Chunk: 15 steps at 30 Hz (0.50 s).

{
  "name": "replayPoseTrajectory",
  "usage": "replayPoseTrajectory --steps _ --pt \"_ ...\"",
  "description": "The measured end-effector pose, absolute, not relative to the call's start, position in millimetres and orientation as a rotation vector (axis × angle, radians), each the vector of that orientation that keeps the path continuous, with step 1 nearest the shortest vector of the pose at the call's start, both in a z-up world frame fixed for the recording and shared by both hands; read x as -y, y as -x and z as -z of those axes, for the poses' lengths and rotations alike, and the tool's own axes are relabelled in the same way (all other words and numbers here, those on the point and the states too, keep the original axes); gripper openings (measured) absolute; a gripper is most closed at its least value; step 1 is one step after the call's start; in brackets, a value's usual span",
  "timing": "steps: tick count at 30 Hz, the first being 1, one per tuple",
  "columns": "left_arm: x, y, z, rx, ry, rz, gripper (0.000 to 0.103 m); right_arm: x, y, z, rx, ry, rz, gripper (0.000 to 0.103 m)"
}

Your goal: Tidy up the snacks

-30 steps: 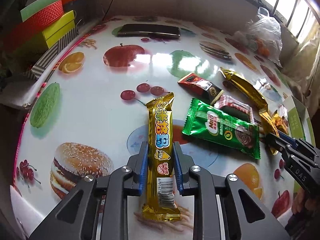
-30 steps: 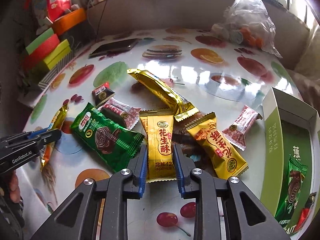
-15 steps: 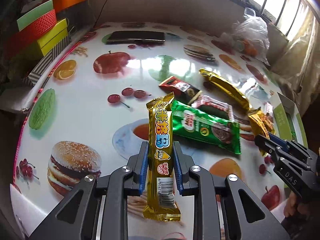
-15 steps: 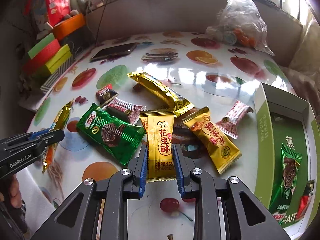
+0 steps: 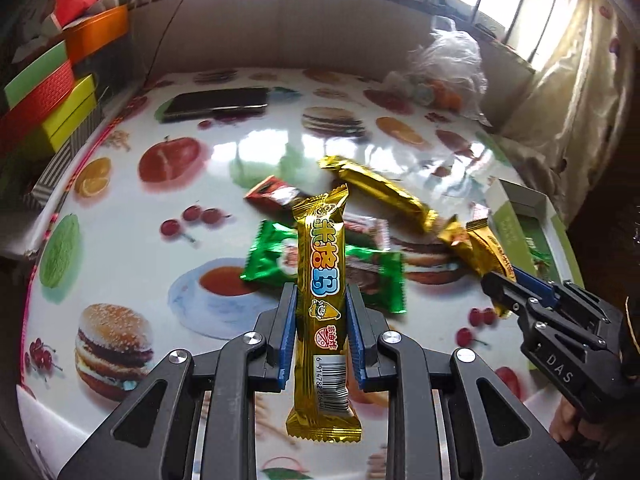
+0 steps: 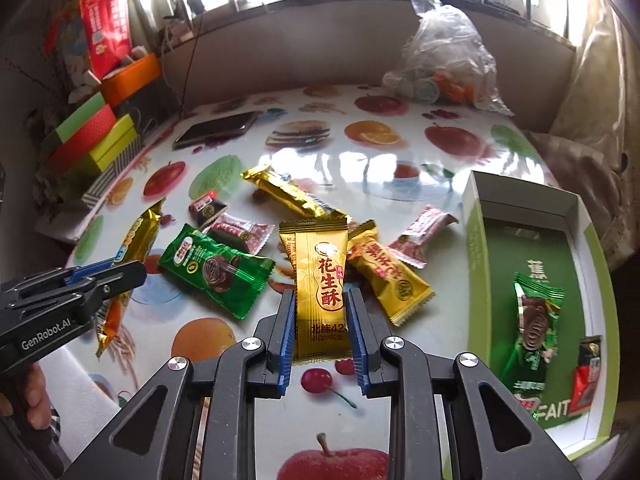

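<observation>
Mid-carry: my left gripper (image 5: 321,308) is clamped on the long gold bar (image 5: 323,280), right gripper (image 6: 321,312) clamped on the yellow pack (image 6: 320,284), both clear of the table (image 6: 400,160). Next, I reckon: swing both to the green box (image 6: 476,240) on my right & drop them w/o snagging its rim.

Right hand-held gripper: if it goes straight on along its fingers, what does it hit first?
Likely the orange-gold snack packet on the table just beyond the gold peanut-crisp packet that the right hand-held gripper holds; depth is hard to judge through the fisheye.
</observation>
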State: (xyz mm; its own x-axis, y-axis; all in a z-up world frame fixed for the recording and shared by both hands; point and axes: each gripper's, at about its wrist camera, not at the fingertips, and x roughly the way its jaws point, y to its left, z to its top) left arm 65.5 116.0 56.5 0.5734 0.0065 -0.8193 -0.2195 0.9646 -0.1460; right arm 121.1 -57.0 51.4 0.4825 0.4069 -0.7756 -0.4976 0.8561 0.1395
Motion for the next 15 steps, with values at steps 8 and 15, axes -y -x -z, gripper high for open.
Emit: replayPoseTrajectory --steps 8,15 --pt "-90 -75 -65 -0.939 0.215 -0.073 0.024 78 -120 -62 -0.893 0.080 -0.512 0.024" --pt "-70 -82 -71 -0.933 0.194 -0.032 0.024 97 -120 -70 -0.874 0.055 -0.485 0.024"
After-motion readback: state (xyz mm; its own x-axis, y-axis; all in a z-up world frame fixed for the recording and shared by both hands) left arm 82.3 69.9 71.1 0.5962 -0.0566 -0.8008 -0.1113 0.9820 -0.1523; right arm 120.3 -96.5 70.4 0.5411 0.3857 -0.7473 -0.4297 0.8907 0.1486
